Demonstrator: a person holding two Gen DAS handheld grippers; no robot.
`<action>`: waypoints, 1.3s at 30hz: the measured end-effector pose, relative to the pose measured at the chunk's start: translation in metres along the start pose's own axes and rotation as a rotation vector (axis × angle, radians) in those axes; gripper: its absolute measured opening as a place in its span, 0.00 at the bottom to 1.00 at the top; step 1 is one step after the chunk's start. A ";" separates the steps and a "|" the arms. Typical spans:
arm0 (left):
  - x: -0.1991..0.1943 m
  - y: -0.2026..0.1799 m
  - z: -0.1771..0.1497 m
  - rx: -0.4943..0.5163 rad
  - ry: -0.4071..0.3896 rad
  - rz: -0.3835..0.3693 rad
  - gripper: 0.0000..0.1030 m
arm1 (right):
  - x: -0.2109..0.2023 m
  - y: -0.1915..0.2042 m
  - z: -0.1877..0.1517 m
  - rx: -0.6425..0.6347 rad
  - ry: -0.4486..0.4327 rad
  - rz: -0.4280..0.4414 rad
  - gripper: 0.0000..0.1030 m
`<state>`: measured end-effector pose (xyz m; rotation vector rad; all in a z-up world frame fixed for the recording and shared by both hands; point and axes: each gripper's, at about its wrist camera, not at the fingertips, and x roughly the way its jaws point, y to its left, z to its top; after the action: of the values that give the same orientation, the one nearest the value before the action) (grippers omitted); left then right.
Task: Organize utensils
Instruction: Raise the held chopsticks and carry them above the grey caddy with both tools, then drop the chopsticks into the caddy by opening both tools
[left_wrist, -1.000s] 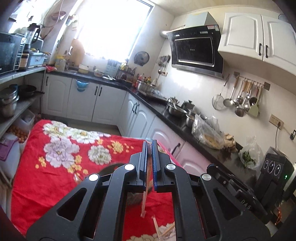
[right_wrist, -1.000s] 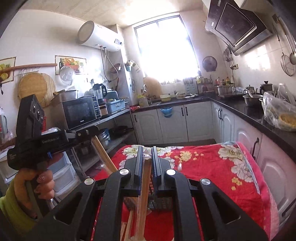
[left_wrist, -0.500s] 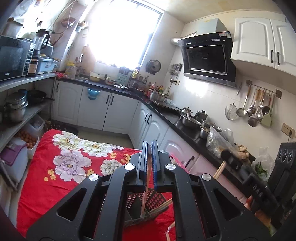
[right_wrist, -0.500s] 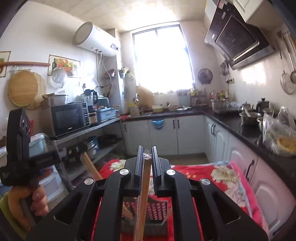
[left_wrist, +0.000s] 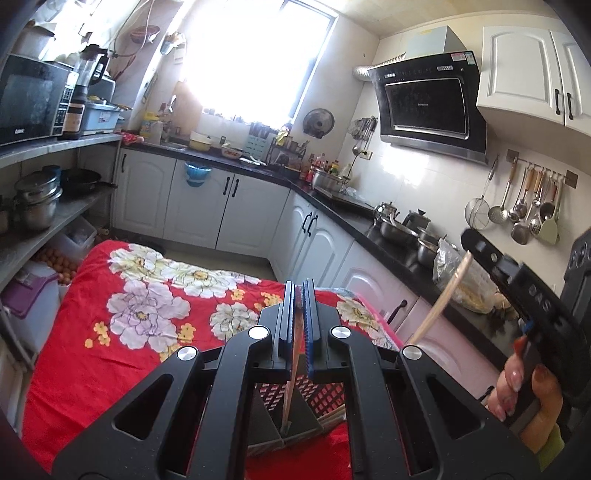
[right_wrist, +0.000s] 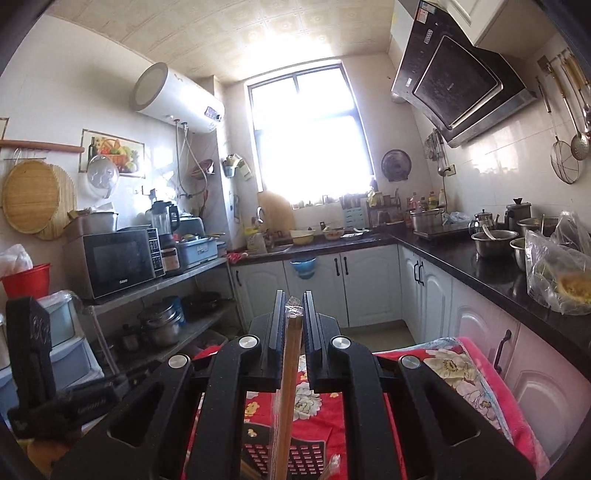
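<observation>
My left gripper is shut on a thin chopstick that hangs down into a dark perforated utensil basket on the red flowered cloth. My right gripper is shut on wrapped wooden chopsticks, held upright above the same basket. In the left wrist view the right gripper's body and the hand shows at the right, with its chopsticks sticking out. The left gripper's body shows at the left of the right wrist view.
The table with the red cloth stands between white cabinets under a black counter with pots and a metal shelf with a microwave and pans. More chopsticks lie in the basket.
Both grippers have risen and tilted up with their chopsticks. The basket has come into view below the left gripper. The right gripper has moved to the left view's right side.
</observation>
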<state>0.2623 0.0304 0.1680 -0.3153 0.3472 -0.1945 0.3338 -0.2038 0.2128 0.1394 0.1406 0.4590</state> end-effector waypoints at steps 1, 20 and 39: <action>0.002 0.000 -0.003 0.001 0.003 0.001 0.02 | 0.002 -0.001 -0.001 0.003 0.000 0.001 0.09; 0.003 -0.004 -0.044 0.060 -0.019 0.030 0.02 | 0.025 -0.004 -0.069 0.000 -0.019 -0.059 0.09; 0.007 0.007 -0.064 0.032 0.022 0.042 0.02 | 0.012 -0.015 -0.110 0.024 0.031 -0.048 0.10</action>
<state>0.2463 0.0175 0.1064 -0.2744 0.3722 -0.1618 0.3323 -0.2005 0.1017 0.1520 0.1796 0.4122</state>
